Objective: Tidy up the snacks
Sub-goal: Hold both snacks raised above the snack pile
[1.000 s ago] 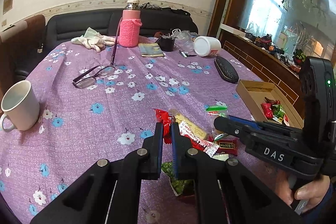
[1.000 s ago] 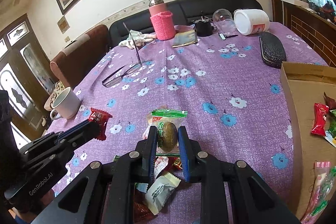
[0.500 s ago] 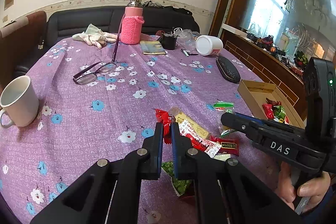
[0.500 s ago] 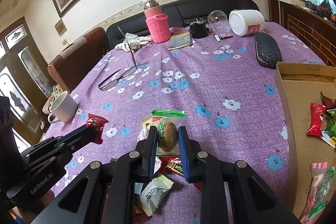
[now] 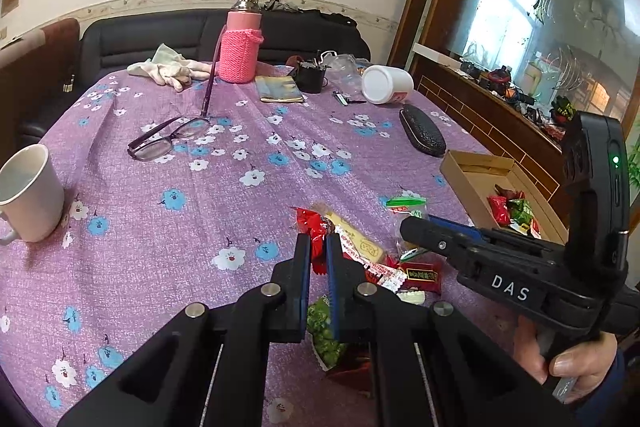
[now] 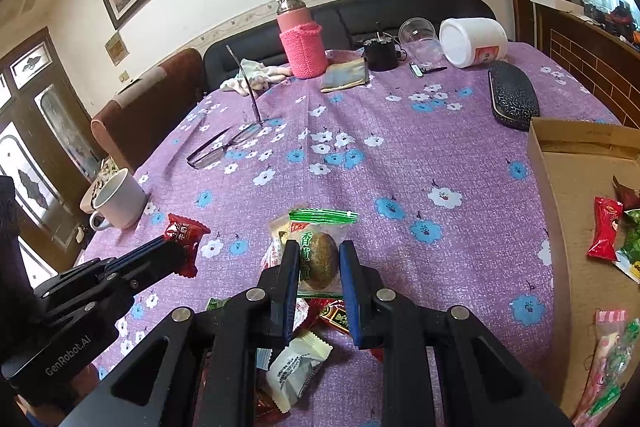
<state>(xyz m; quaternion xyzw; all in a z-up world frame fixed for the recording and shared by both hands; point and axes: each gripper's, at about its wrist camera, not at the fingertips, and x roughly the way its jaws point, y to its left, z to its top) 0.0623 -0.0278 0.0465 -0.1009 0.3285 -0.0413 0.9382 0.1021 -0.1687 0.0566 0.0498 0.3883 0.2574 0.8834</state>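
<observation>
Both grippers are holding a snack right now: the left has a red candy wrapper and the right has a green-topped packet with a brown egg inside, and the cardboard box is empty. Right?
Not quite: the cardboard box is not empty. The right wrist view shows red and green snack packets already lying in it. The rest holds: the left gripper pinches a red candy wrapper, and the right gripper holds the egg packet.

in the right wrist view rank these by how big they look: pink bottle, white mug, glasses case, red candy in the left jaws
1. pink bottle
2. glasses case and white mug: too close to rank; the mug sits nearer the camera
3. red candy, clearly smallest, though nearest the lens
</observation>
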